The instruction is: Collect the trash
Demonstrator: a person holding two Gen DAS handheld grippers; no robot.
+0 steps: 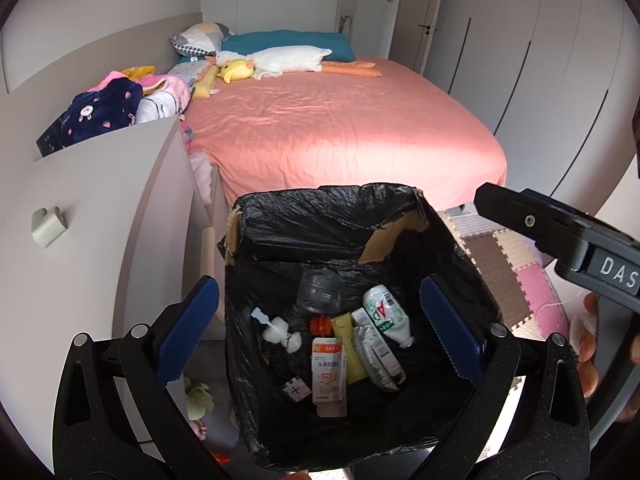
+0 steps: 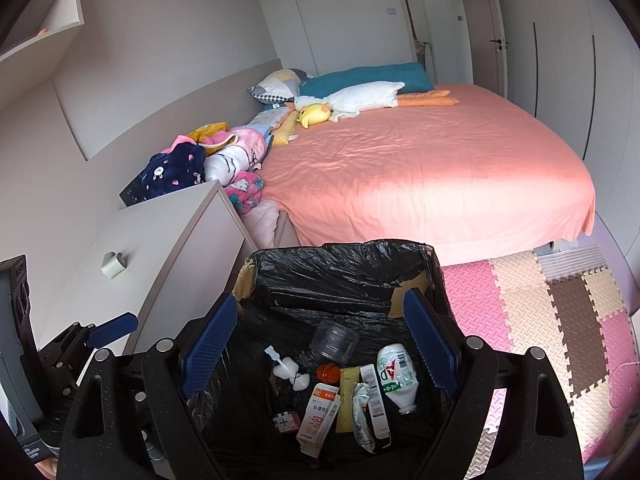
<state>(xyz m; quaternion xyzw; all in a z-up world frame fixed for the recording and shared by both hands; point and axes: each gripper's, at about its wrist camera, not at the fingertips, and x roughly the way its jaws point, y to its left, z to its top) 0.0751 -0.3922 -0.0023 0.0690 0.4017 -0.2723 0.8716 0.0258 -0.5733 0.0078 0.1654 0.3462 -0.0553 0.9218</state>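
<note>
One lined bin (image 1: pixel 344 216): two bottles, one carton (image 1: pixel 328 376). Left gripper (image 1: pixel 320 332) and right gripper (image 2: pixel 320 344), jaws wide and empty; trash at six o'clock between them.

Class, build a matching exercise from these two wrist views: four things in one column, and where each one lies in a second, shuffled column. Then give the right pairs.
Things
1. white drink bottle
2. white goose toy
3. roll of tape
4. foam mat

Places
A. on the pale cabinet top
B. on the floor beside the bed
C. inside the black-lined bin
D. on the pink bed sheet, near the pillows

Pairs: 1-C, 2-D, 3-A, 4-B
</note>
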